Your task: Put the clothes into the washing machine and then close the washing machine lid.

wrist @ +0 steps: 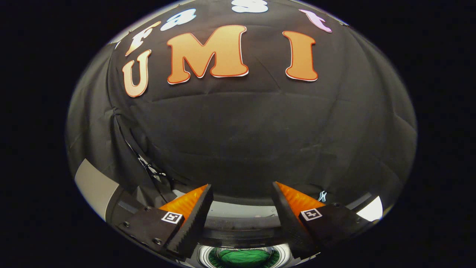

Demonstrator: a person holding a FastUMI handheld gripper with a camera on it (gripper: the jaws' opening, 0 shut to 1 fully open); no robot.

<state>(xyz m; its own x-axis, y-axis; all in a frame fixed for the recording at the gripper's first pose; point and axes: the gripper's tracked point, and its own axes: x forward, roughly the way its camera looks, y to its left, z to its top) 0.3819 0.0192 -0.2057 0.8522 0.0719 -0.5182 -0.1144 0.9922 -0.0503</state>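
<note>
A black cloth wall [241, 134] spans the upper and middle frame, creased and sagging in soft folds. At the lower left a pale grey panel [91, 184] edges it. A thin dark seam [148, 167] runs diagonally down the cloth's lower left.

The gripper [241, 190] is held level, pointing forward, its two fingers [193, 216] spread wide apart with nothing between them; a square marker tag sits on each finger's mount.
</note>
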